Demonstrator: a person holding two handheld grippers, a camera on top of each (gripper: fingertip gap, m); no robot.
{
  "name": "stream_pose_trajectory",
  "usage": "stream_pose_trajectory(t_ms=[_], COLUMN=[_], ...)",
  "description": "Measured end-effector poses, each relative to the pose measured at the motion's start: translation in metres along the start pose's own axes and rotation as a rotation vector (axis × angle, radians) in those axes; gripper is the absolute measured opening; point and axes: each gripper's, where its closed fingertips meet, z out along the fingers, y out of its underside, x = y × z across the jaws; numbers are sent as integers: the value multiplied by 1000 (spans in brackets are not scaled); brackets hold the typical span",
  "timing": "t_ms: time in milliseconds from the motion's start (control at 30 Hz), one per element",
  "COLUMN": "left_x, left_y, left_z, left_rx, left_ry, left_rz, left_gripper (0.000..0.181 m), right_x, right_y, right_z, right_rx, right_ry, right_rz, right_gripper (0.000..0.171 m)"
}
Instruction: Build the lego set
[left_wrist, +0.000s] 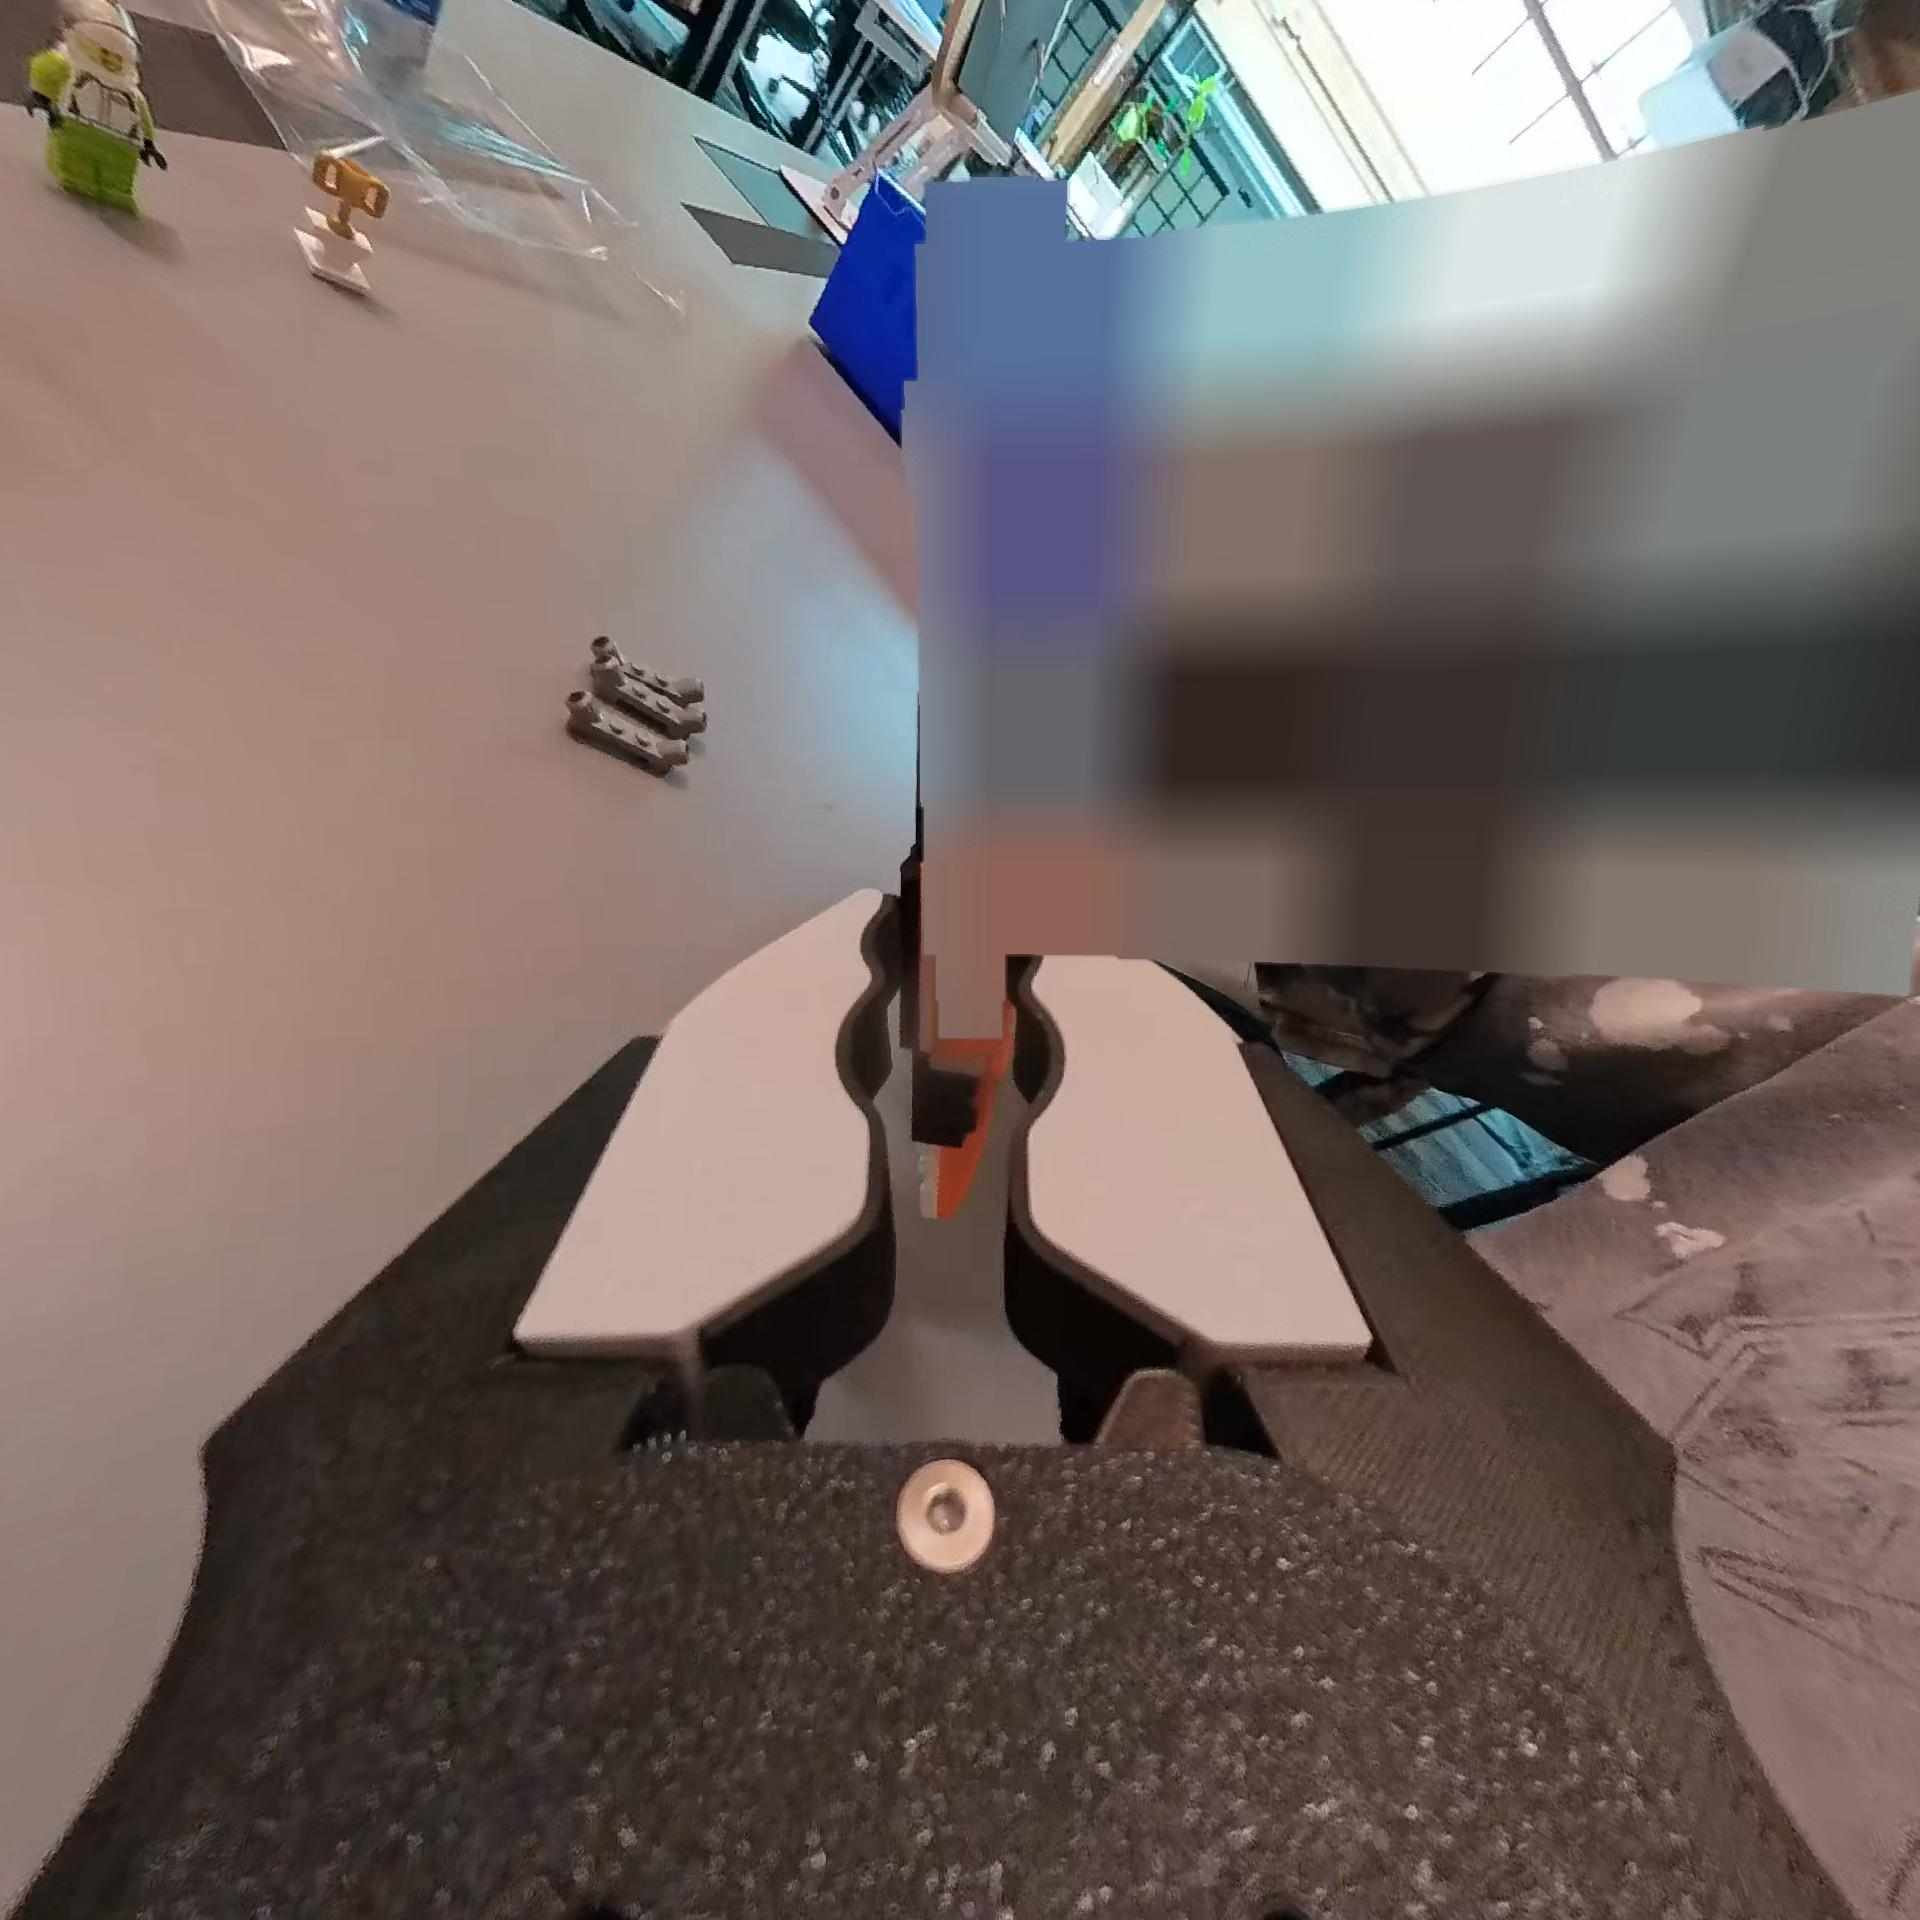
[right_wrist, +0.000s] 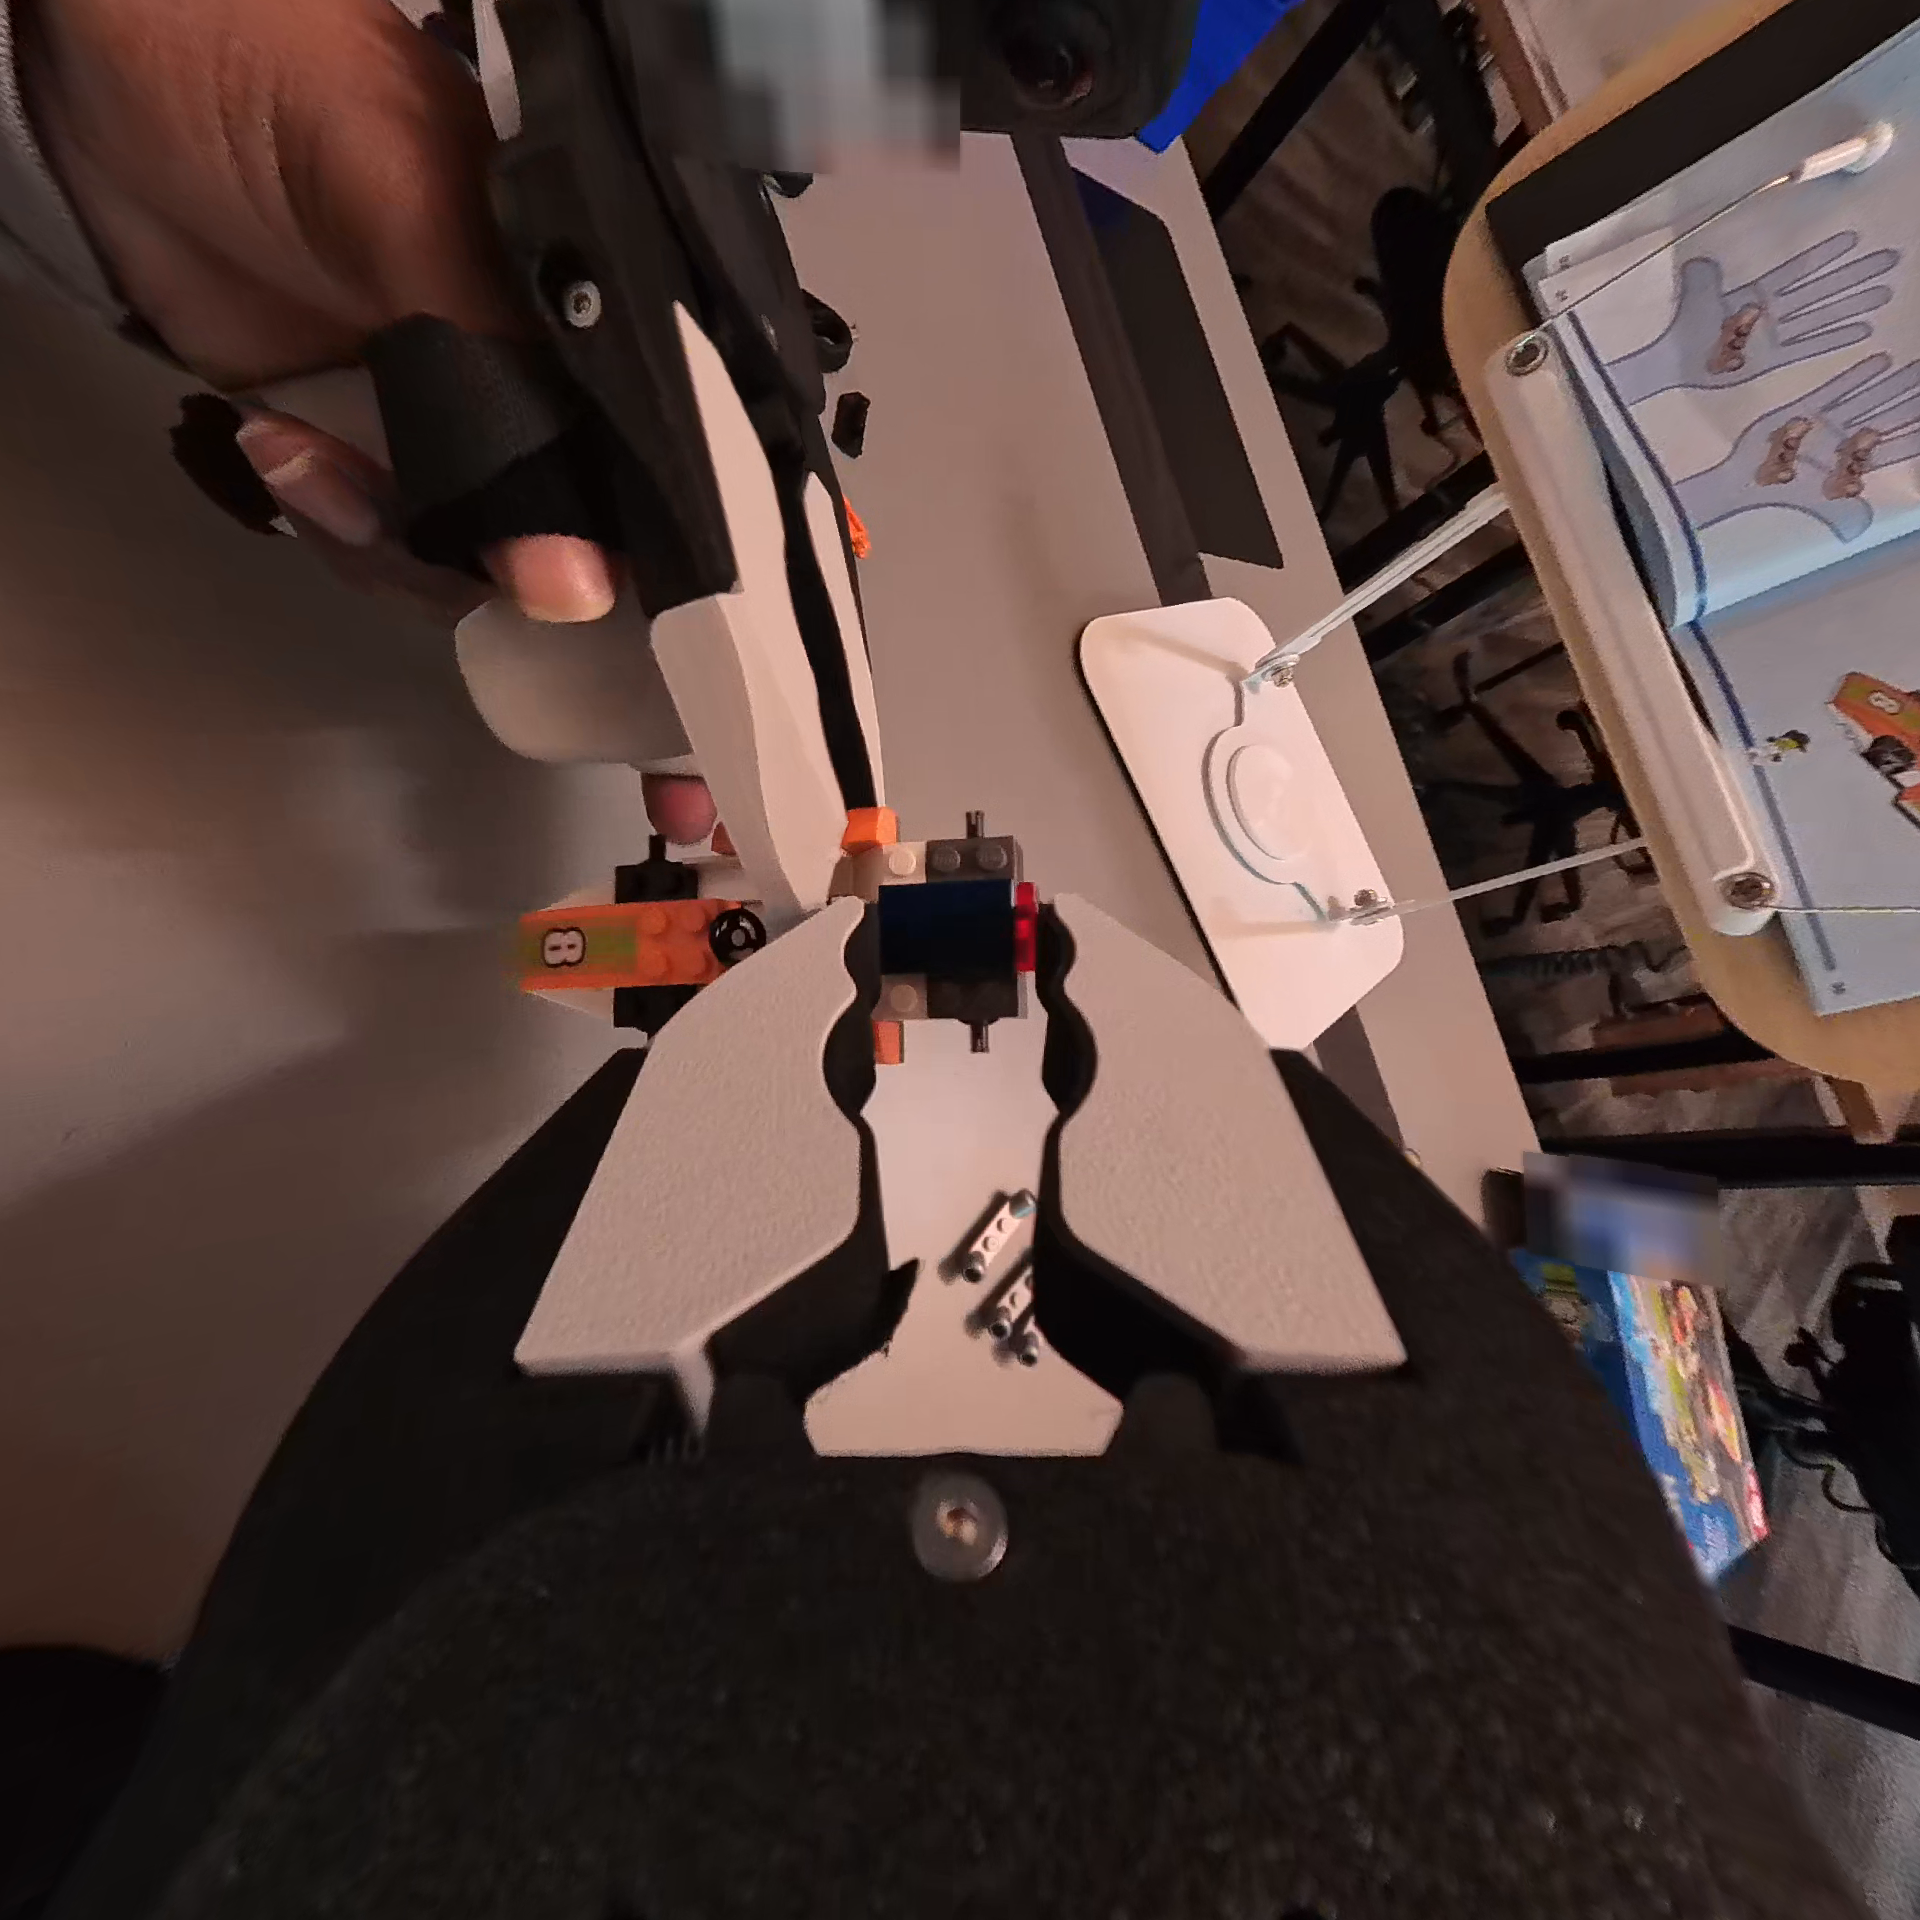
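Table (right_wrist: 1039, 644): white; carries two small grey pieces (right_wrist: 1000, 1280), loose near its edge
Right gripper (right_wrist: 954, 935): pinching the car's dark blue rear block
Left gripper (right_wrist: 821, 862): clamped on the car's middle
Lego car (right_wrist: 644, 940): orange, held above the table between both grippers

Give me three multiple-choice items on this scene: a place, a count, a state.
1. Where is the instruction booklet?
A) on a stand beside the table
B) flat on the floor
C) in a drawer

2. How many loose grey pieces lie on the table?
A) one
B) two
C) five

3. What is the right gripper doing?
A) hanging open over bare table
B) shut on the blue brick of the lego car
C) holding the booklet

Answers:
1. A, its pages rest on the stand off the table's edge.
2. B, a pair lies side by side.
3. B, both fingertips press the brick's ends.
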Motion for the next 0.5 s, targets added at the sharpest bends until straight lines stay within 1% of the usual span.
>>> stream_pose_trajectory(t_ms=[167,300,433,500], left_x=[1,0,-1,-2], left_y=[-1,1,6,8], left_z=[1,2,1,1], left_rx=[15,12,-9,-22], left_ry=[-39,-55,-64,-76], left_rz=[54,90,138,169], left_gripper=[18,19,19,19], right_x=[1,0,-4,-5], right_y=[0,1,1,3], right_z=[-3,-3,-3,-1], right_rx=[19,33,50,41], right_ry=[43,43,-11,-45], right_rz=[-6,6,55,68], right_gripper=[28,29,30,35])
